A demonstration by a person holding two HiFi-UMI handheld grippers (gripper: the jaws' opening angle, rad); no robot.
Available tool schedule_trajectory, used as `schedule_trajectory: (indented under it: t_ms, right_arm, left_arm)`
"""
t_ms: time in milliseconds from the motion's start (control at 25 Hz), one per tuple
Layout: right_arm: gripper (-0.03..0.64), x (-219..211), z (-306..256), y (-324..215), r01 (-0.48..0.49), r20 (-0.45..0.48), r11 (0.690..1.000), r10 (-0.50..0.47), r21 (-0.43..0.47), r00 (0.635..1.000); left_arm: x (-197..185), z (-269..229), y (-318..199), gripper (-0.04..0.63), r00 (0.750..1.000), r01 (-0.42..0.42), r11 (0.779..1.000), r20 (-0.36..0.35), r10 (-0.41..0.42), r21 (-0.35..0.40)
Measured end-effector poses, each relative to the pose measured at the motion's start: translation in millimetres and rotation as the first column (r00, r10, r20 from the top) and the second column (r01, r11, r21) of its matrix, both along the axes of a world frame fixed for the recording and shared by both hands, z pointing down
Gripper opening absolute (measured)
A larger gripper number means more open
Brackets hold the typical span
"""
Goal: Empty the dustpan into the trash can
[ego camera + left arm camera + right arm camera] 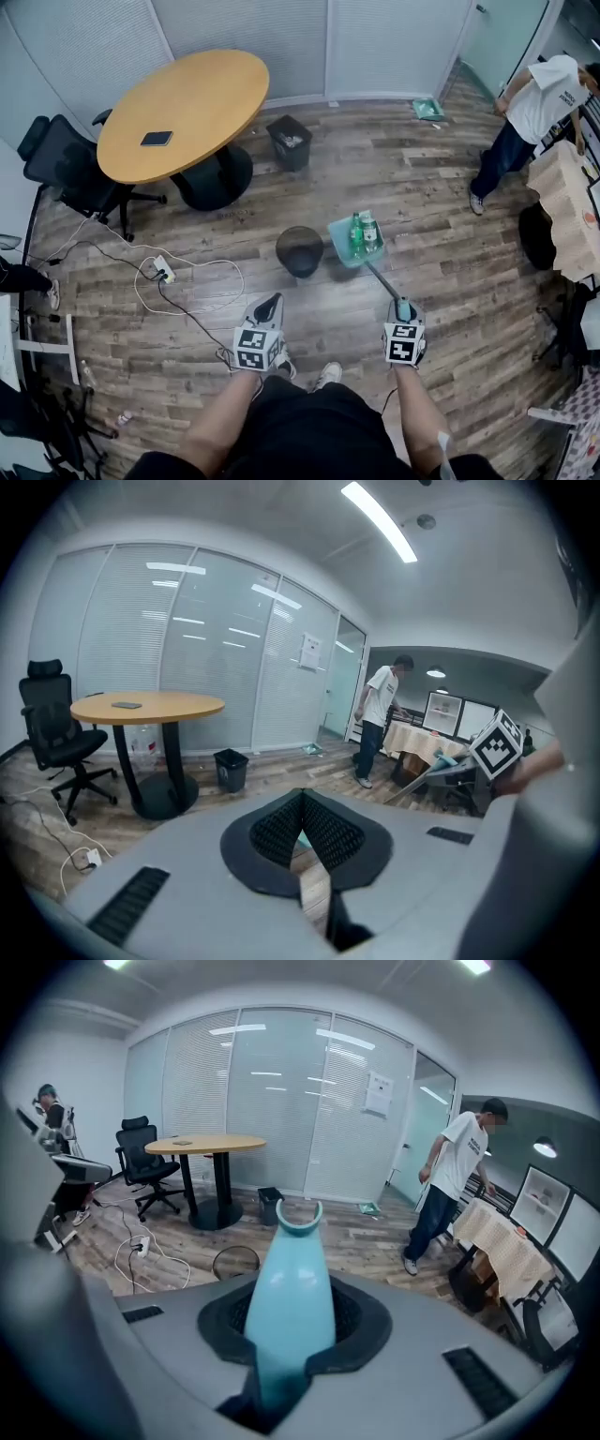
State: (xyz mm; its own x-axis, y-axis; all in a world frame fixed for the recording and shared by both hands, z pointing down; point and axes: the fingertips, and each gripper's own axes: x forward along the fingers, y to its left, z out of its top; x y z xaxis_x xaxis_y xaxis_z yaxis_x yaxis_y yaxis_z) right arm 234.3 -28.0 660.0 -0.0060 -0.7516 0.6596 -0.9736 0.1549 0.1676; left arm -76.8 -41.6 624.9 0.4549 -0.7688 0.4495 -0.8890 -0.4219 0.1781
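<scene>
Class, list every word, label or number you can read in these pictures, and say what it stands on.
None can be read.
Notice on the glass wall: print too small.
Bottle labels in the dustpan: blurred.
Print on the white shirt: too small.

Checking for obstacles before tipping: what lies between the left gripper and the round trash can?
Only bare wood floor lies between the left gripper and the round trash can, as the head view shows.
</scene>
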Motion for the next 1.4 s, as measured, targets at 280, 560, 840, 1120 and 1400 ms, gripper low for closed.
schedule_trajectory:
  t_ms: [280,560,840,1120,1400]
  right_arm:
    - [0.098,-22.2,-21.7,-7.8,0.091,-0.028,0.995,-0.090,0.050,0.996]
    - [0.098,-44.3,-32.9,-23.5,0.191,-0.085,0.978,-0.184,0.081,0.979]
    - [0.098,-41.8,-39.6,-32.8,0.216,-0.071,0.973,-0.211,0.079,0.975]
    - [0.098,-47.9,-47.9,-38.2,0.359,-0.213,0.930,-0.337,0.075,0.917]
    - [0.098,-53.0,-56.8,-43.6,0.500,-0.343,0.865,-0.455,0.051,0.822]
  left_arm:
    - [-22.0,0.4,1.4,0.021,1.000,0.017,1.000,0.005,-0.017,-0.003]
    - [-37.5,-5.9,-7.6,0.021,0.999,0.034,0.999,0.004,-0.034,0.021]
    - [-37.1,-2.4,-6.2,0.021,0.998,0.060,0.998,-0.001,-0.060,0.006]
    - [-34.3,4.2,0.4,0.021,0.997,0.081,0.997,-0.007,-0.081,-0.010]
    - [-44.2,4.0,3.5,0.021,0.992,0.123,0.992,-0.015,-0.124,-0.017]
